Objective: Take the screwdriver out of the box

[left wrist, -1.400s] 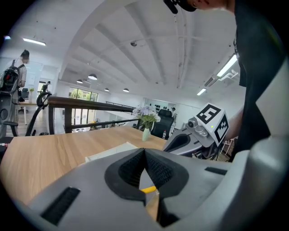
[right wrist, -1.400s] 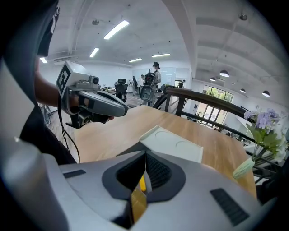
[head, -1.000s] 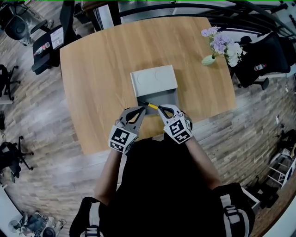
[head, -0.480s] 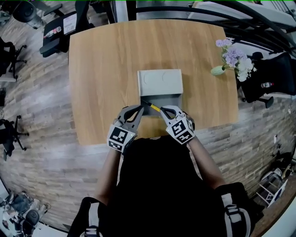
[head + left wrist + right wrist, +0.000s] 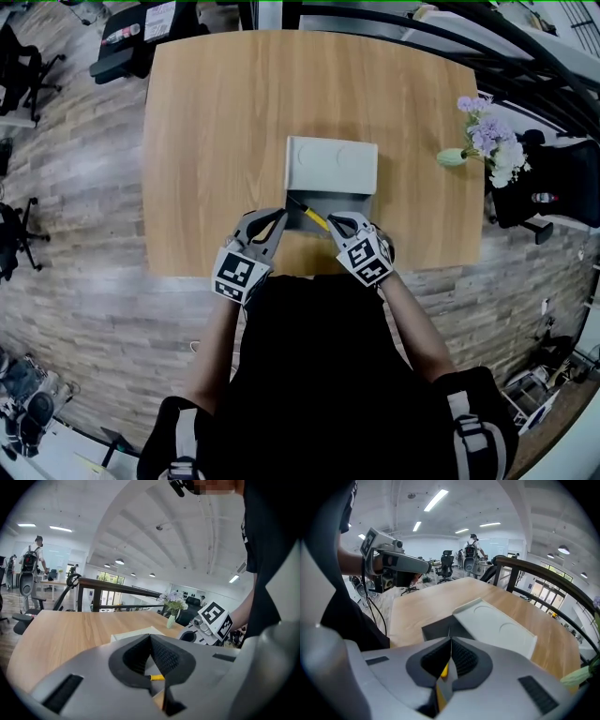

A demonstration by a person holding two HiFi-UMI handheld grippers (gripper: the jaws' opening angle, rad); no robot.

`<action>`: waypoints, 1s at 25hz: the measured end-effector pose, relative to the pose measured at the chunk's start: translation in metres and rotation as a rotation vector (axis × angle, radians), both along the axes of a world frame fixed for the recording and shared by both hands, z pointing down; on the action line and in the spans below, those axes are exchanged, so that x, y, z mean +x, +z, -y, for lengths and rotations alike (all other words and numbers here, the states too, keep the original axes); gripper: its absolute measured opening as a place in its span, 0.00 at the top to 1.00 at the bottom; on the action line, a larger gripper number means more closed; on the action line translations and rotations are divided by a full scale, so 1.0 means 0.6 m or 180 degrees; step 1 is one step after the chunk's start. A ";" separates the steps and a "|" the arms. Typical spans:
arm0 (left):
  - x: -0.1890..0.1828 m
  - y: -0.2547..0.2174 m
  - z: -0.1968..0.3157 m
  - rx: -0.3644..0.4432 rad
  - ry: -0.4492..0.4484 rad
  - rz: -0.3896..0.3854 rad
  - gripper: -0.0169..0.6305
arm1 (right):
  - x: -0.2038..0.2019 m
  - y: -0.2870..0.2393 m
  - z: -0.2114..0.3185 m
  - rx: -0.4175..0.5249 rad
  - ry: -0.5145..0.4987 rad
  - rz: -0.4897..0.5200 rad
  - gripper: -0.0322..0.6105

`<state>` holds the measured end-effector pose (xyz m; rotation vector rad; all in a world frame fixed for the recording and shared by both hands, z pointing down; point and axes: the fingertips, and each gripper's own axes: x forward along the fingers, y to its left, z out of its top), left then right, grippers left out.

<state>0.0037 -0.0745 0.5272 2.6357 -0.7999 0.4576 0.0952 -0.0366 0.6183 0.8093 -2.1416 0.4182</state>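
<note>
A grey box (image 5: 331,165) sits near the table's front edge, its lid slid back from the dark open part (image 5: 342,207). The screwdriver (image 5: 315,218), with a yellow handle and dark shaft, slants across that opening. My right gripper (image 5: 330,222) is shut on the handle. In the right gripper view yellow (image 5: 444,670) shows between the meeting jaws (image 5: 450,641), and the thin shaft points up over the box (image 5: 497,629). My left gripper (image 5: 281,215) is at the box's front left corner. Its jaws (image 5: 150,637) meet with nothing seen between them; the screwdriver (image 5: 157,677) shows beyond.
The wooden table (image 5: 216,141) holds a small vase of flowers (image 5: 489,148) at its right edge. Office chairs (image 5: 553,187) and a railing surround it. The person stands against the front edge, right behind both grippers.
The head view has shifted, so the table sits lower and more to the right. The screwdriver slants a little more steeply. Both grippers stay at the box's front.
</note>
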 end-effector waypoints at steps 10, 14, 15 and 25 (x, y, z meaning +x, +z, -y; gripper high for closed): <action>-0.005 0.014 -0.014 -0.0090 -0.0124 0.0084 0.94 | -0.011 0.058 -0.001 -0.0209 -0.0227 -0.0019 0.91; -0.013 0.015 -0.022 -0.0122 -0.0185 0.0121 0.94 | -0.018 0.075 -0.003 -0.0280 -0.0293 -0.0017 0.91; -0.014 0.015 -0.023 -0.0128 -0.0202 0.0128 0.94 | -0.019 0.079 -0.003 -0.0293 -0.0313 -0.0018 0.91; -0.019 0.021 -0.032 -0.0168 -0.0287 0.0185 0.94 | -0.026 0.112 0.009 -0.0374 -0.0389 -0.0093 0.91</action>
